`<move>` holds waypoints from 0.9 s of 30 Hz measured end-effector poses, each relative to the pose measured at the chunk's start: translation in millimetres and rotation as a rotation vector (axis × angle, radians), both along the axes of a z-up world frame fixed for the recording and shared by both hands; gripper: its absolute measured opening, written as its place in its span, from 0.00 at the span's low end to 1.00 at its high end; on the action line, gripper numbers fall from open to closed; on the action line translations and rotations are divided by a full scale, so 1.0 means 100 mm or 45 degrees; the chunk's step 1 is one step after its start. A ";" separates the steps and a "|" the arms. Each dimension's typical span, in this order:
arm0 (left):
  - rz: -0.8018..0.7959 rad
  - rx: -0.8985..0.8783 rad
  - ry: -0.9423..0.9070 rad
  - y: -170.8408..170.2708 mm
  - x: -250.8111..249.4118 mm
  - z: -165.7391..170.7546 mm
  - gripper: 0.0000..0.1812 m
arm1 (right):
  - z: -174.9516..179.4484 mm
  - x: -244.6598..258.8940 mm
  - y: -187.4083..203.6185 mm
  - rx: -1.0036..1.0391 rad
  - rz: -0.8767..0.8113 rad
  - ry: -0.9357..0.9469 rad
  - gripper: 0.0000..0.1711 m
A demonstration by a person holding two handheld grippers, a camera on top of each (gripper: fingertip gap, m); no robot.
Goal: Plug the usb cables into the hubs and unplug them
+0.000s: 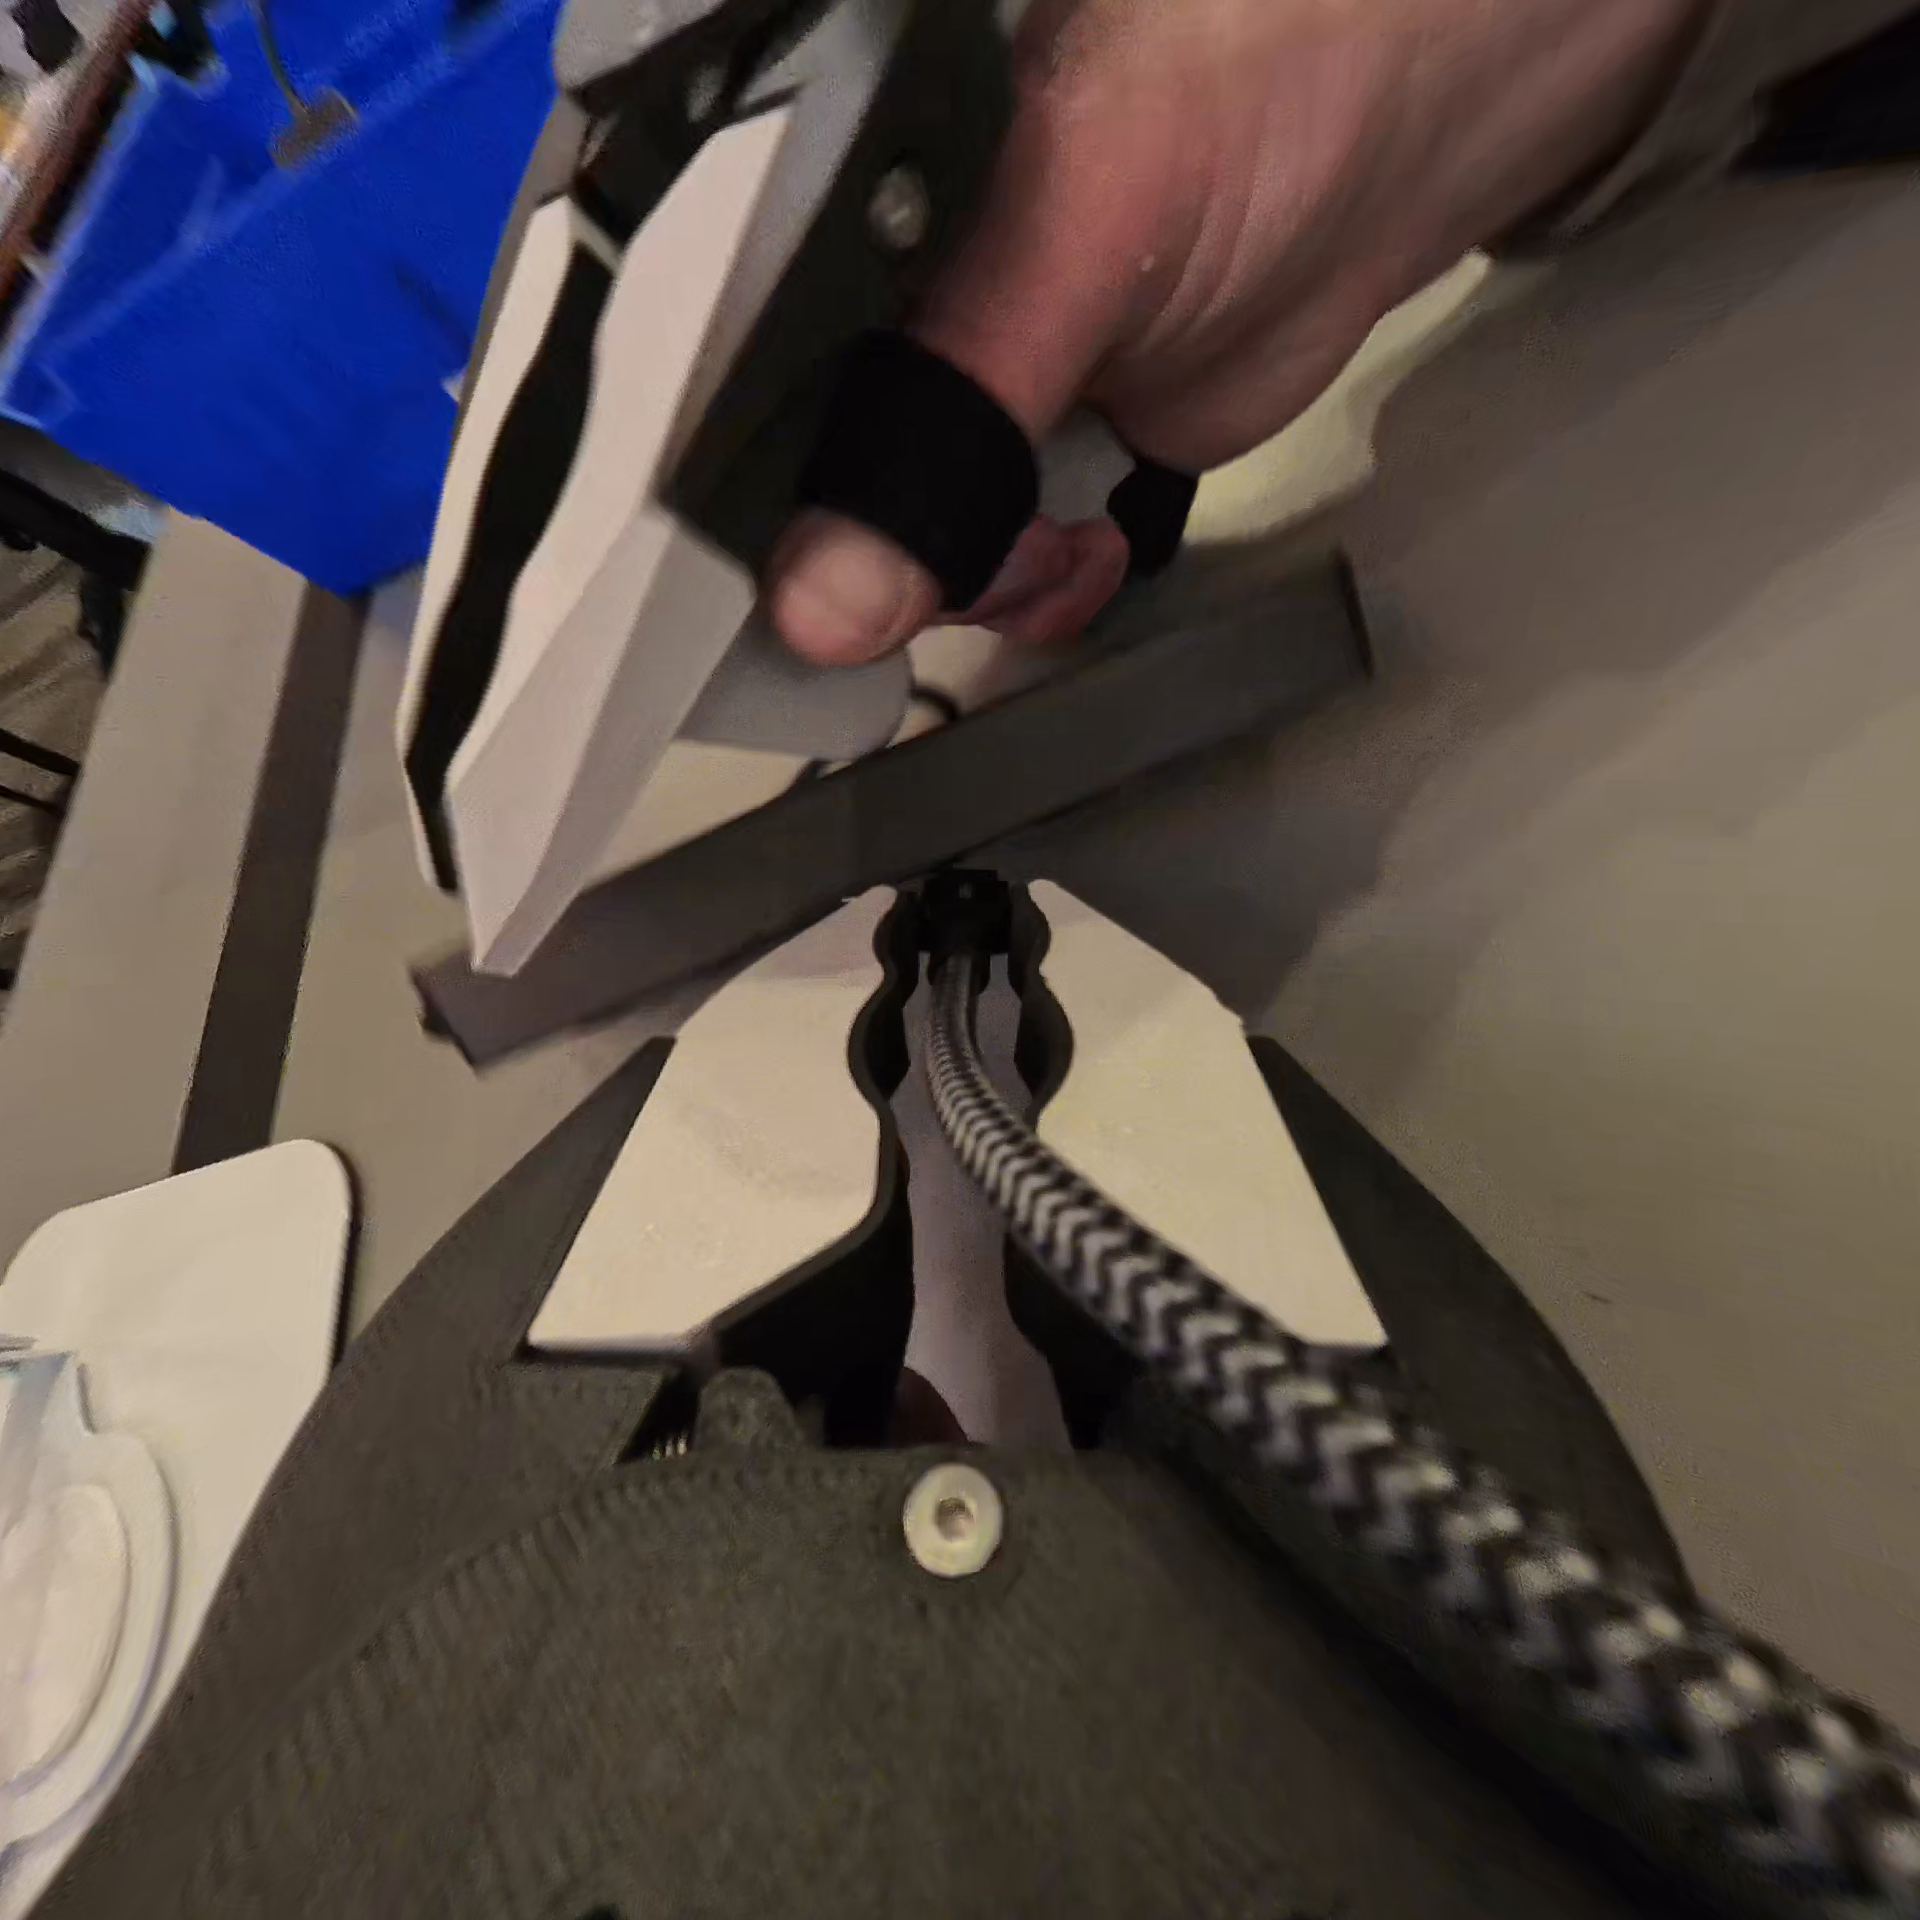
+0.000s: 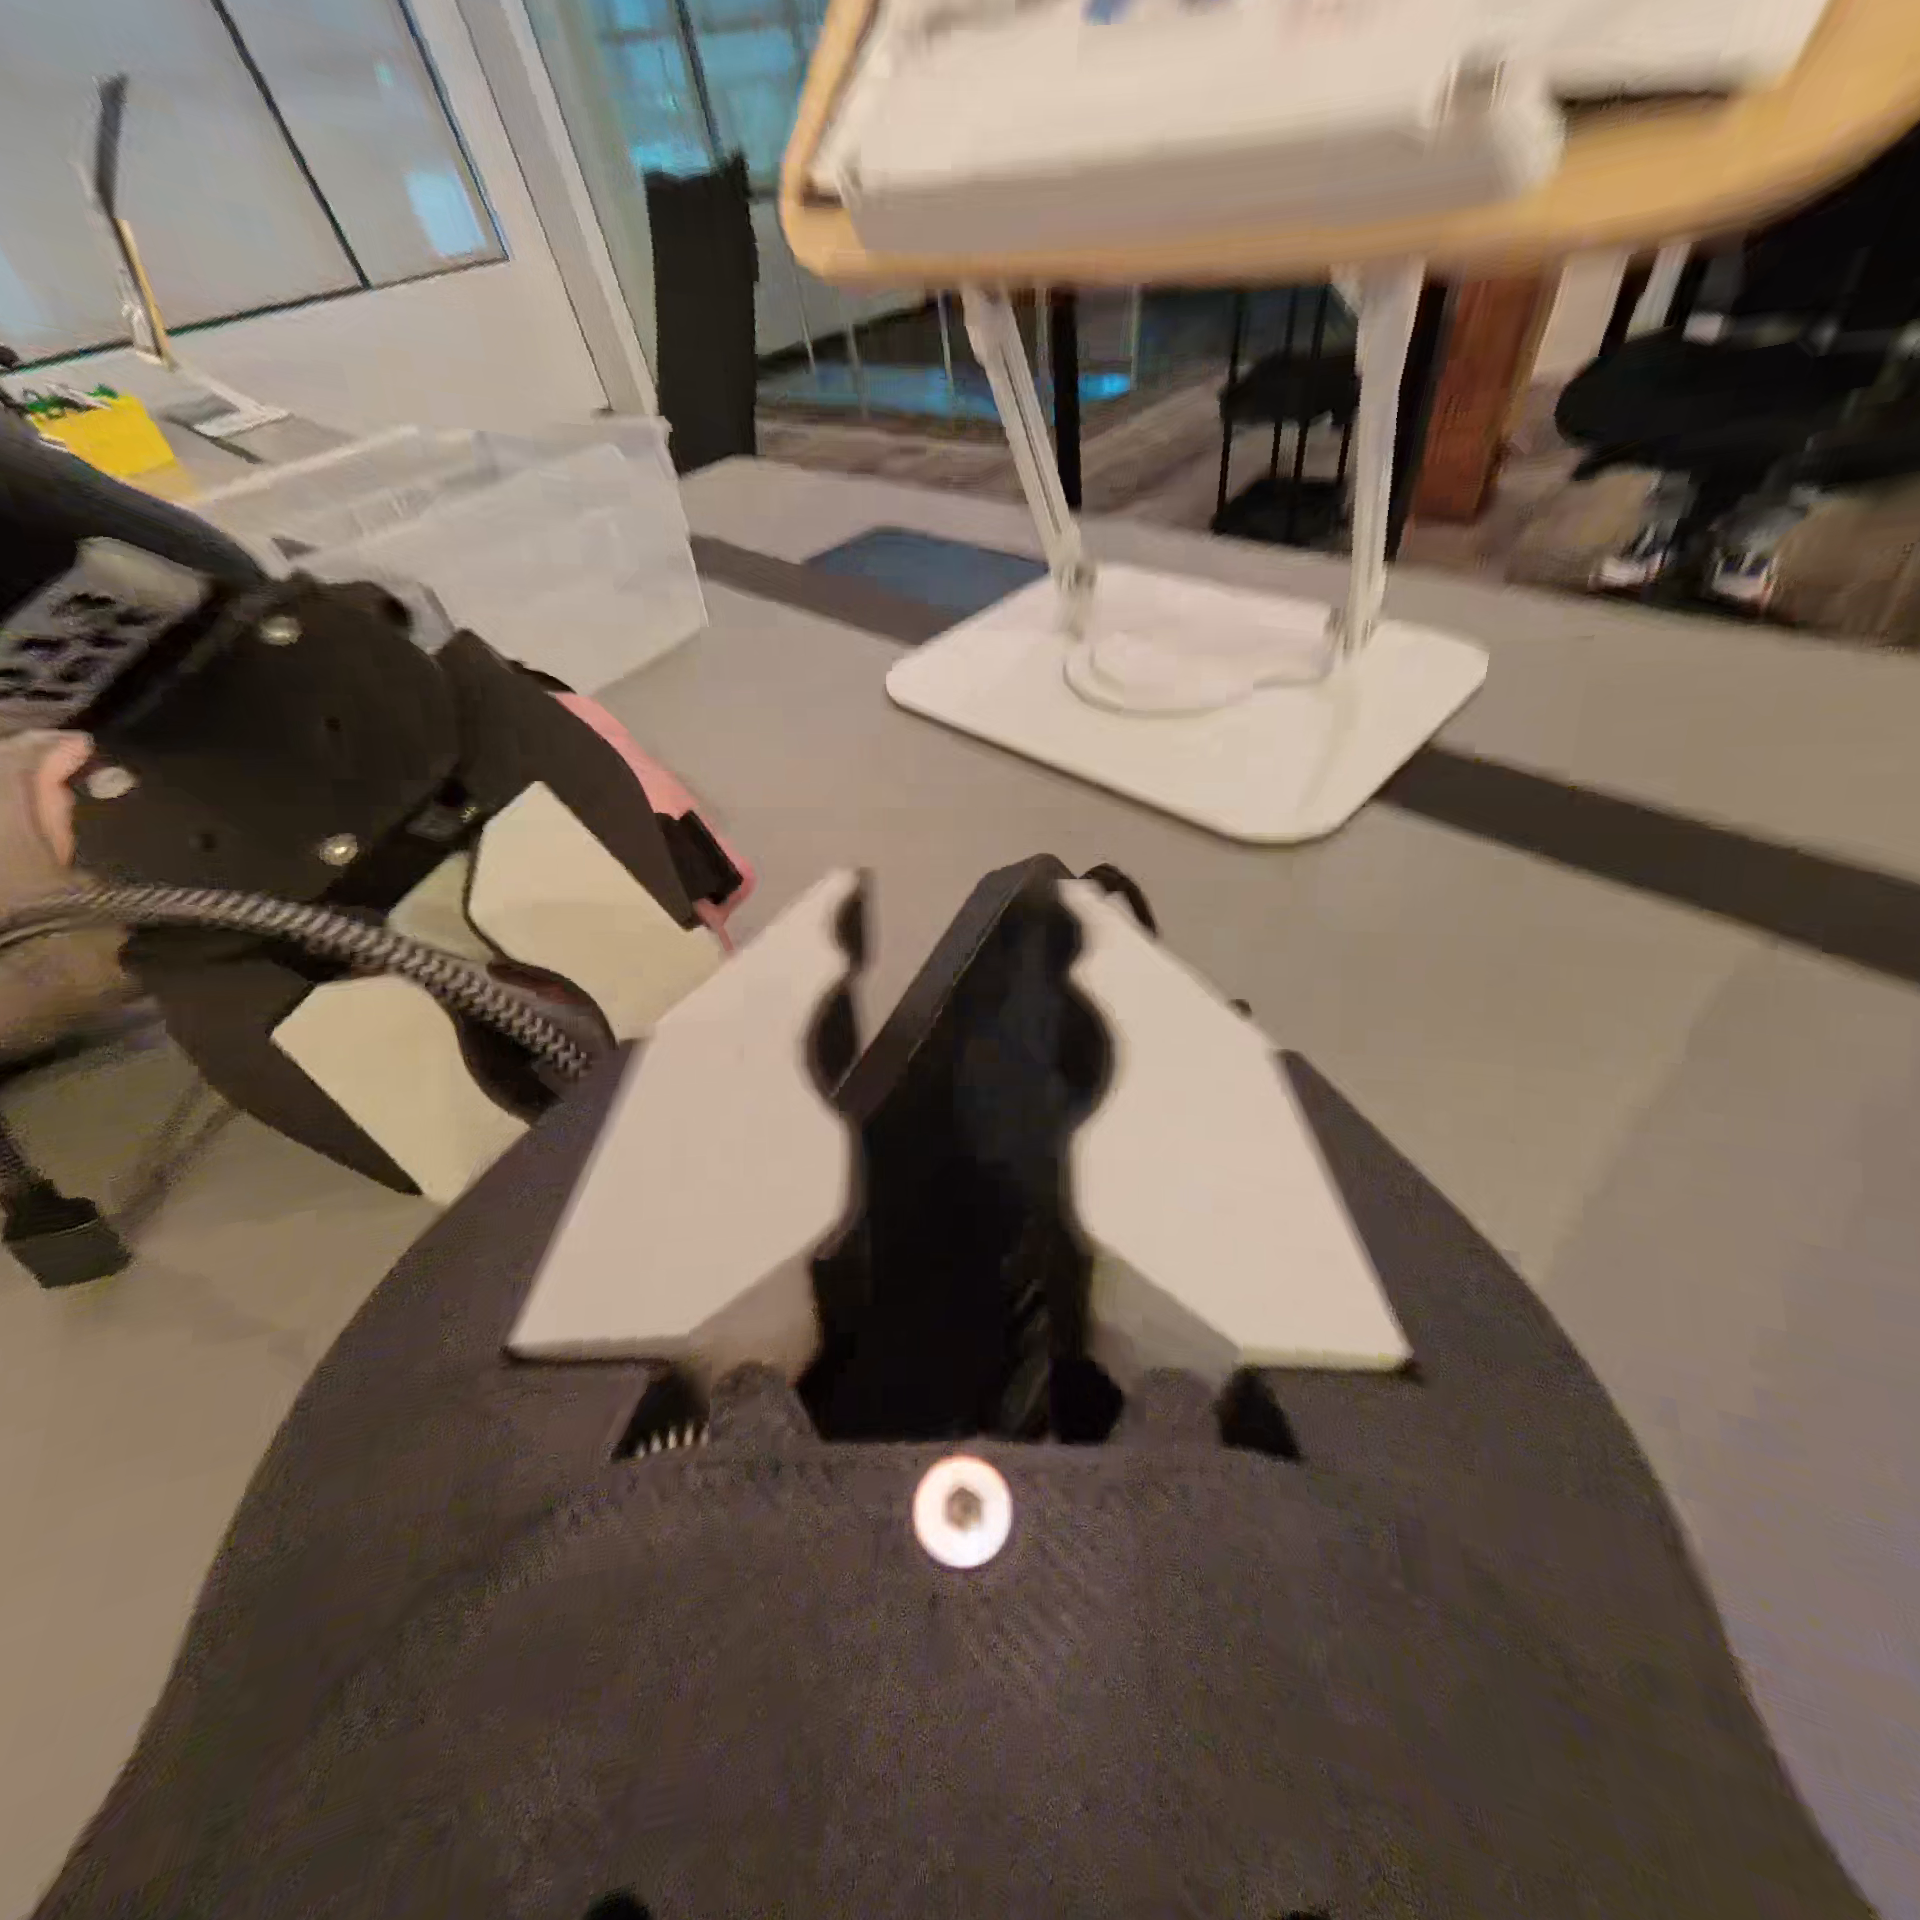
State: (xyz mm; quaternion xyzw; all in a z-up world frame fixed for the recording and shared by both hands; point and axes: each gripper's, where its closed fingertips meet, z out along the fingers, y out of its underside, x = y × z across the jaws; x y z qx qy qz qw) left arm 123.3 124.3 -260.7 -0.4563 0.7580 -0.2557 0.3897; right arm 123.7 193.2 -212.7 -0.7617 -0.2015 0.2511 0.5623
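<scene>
In the left wrist view my left gripper (image 1: pixel 961 920) is shut on the black plug (image 1: pixel 961 899) of a black-and-white braided USB cable (image 1: pixel 1195 1278). The plug's tip meets the long side of a dark grey bar-shaped hub (image 1: pixel 987 769). I cannot tell how deep it sits. My right gripper (image 1: pixel 488 925), held by a hand (image 1: pixel 1195 239), is shut on the hub's left end. In the right wrist view the hub (image 2: pixel 966 1091) lies dark between my right gripper's (image 2: pixel 966 904) white fingers. The left gripper (image 2: pixel 587 1039) comes in from the left with the cable (image 2: pixel 343 945).
A white stand (image 2: pixel 1195 717) carries a wooden tray with a white box (image 2: pixel 1174 135) ahead of the right gripper. Its base also shows in the left wrist view (image 1: pixel 208 1247). A clear bin (image 2: pixel 520 540), a pink object (image 2: pixel 665 769), a blue bin (image 1: pixel 260 343) and a dark strip (image 1: pixel 260 883) lie around. Across from one pair of fingers to the other is roughly 8 cm.
</scene>
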 end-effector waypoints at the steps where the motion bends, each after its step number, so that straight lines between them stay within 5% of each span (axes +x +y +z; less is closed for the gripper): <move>1: -0.002 -0.006 0.006 -0.02 0.01 -0.06 0.09 | -0.07 0.00 0.01 -0.044 0.000 0.002 0.17; 3: 0.016 -0.042 0.000 -0.03 0.01 -0.05 0.09 | -0.17 0.00 0.01 -0.083 0.004 -0.095 0.02; 5: 0.025 -0.014 0.003 -0.01 -0.01 -0.05 0.09 | -0.29 0.01 0.02 -0.134 0.000 -0.172 0.03; 12: 0.079 -0.007 -0.038 0.08 -0.01 -0.03 0.09 | -0.42 0.12 -0.04 -0.370 0.042 -0.255 0.45; 21: 0.083 0.047 -0.025 0.07 0.03 -0.09 0.09 | -0.51 0.09 -0.05 -0.586 0.090 -0.153 0.45; 27: 0.078 0.059 -0.031 0.04 0.07 -0.07 0.09 | -0.65 0.37 -0.02 -0.596 -0.083 -0.347 0.57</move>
